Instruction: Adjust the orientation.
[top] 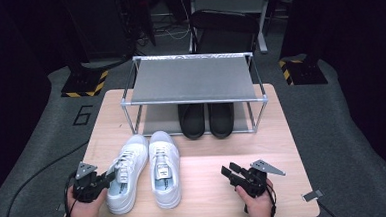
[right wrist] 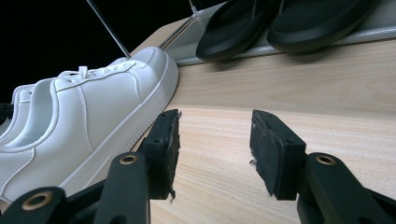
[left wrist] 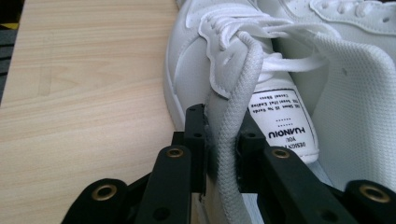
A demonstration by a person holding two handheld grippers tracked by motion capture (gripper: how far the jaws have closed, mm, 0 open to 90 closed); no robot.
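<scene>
Now the left gripper (top: 106, 178) sits at the near left of the table (top: 263, 150), its jaws pinched narrow on the padded collar of the left sneaker (top: 127, 174). In the left gripper view the pads press the collar (left wrist: 229, 140) from both sides, just beside the tongue with its printed label (left wrist: 282, 122); loose white laces (left wrist: 275, 63) lie across the tongue above.

Both white sneakers stand side by side, toes toward the rack (top: 192, 81), the right sneaker (top: 164, 167) touching or nearly touching its mate. They sit on the near half of the table, left of centre.

Over on the near right, the right gripper (top: 230, 170) rests low in the person's hand, its jaws wide with nothing between them but bare wood. In its own view the right sneaker lies just left of the jaws, apart from them.

Under the rack's grey shelf, a pair of black slippers (top: 206, 119) sits on the lower level, toes pointing toward the person.
</scene>
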